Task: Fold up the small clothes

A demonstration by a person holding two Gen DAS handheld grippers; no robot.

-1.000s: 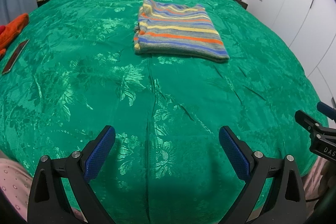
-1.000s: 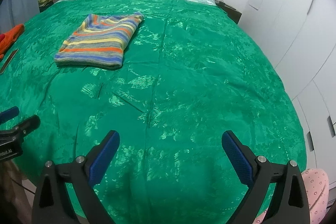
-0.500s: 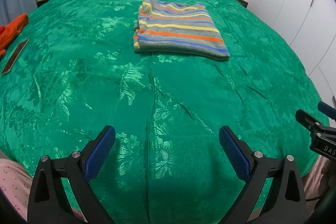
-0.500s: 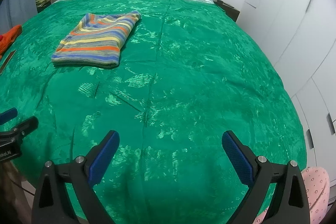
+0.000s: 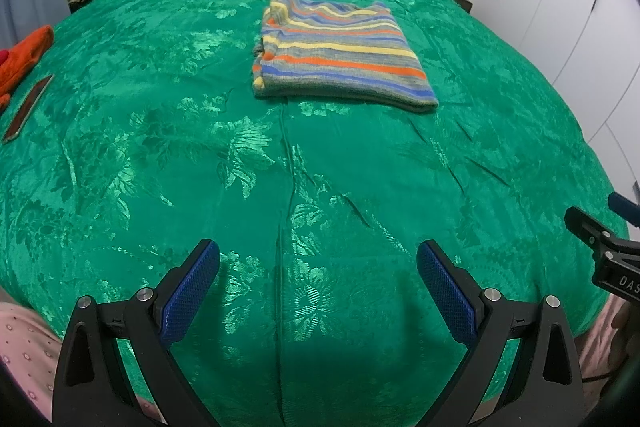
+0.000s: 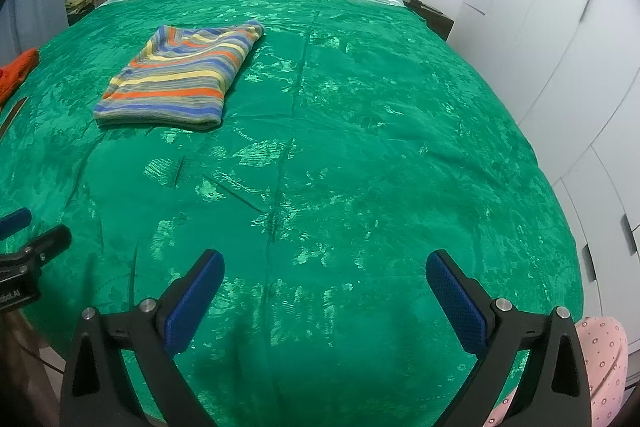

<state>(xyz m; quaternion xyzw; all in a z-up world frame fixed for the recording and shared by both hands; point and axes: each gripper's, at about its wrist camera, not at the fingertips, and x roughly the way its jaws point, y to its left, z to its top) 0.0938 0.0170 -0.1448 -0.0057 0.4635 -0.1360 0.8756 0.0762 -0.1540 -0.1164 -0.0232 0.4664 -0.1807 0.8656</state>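
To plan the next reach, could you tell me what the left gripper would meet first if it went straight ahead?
Probably the green bedspread: the open left gripper points down at bare cover. The folded striped garment lies farther up the bed, though depth is unclear.

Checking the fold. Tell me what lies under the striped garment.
The folded striped knit garment rests directly on the shiny green floral bedspread. Whether anything lies between them is hidden.

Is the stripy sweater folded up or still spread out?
Folded. The stripy sweater lies as a neat rectangle on the green bedspread, layers stacked at its edge.
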